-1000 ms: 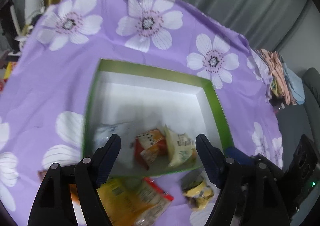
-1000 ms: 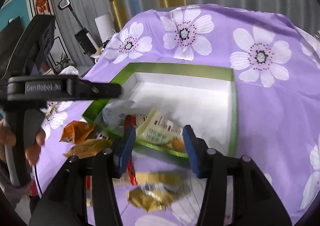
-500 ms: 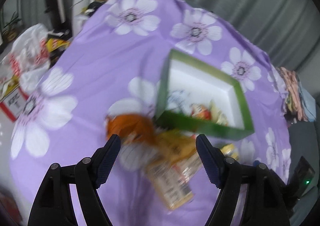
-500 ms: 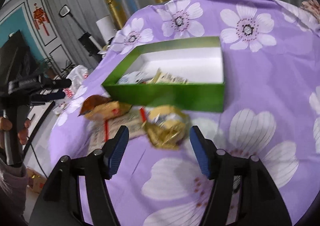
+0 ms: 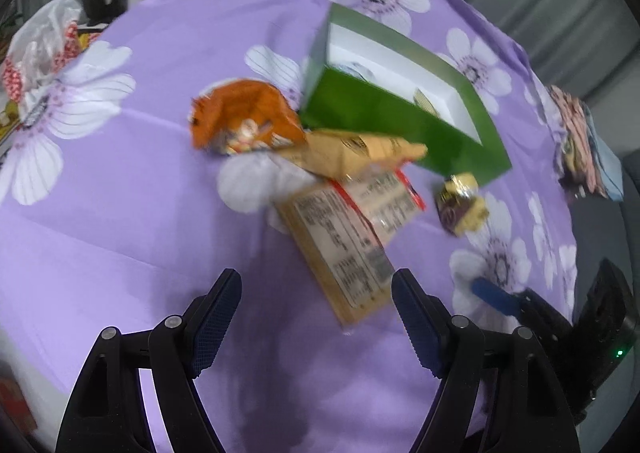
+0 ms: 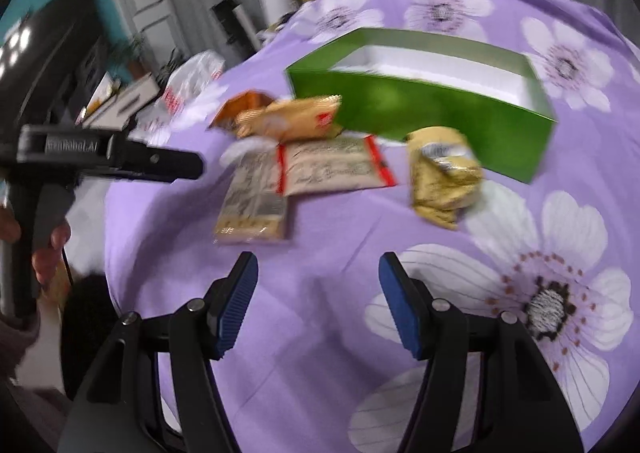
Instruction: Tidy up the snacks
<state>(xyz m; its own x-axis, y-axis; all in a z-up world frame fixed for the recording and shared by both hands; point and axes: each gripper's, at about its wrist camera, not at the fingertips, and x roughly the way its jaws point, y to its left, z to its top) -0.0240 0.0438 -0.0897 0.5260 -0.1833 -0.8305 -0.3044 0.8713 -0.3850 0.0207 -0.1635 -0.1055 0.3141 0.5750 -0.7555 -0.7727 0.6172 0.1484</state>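
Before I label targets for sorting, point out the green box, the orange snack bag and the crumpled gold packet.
green box [image 6: 420,109], right wrist view, on its near outer wall.
orange snack bag [image 5: 244,113], left wrist view, mid-bag.
crumpled gold packet [image 6: 440,173], right wrist view, its middle.

Motion blur smears the print on the flat snack packets; the green box's near wall hides most of its contents.

box on counter, far side | packets inside box | bag left of box, touching it | flat packs in front of box, overlapping | crumpled pack in front of box's right end
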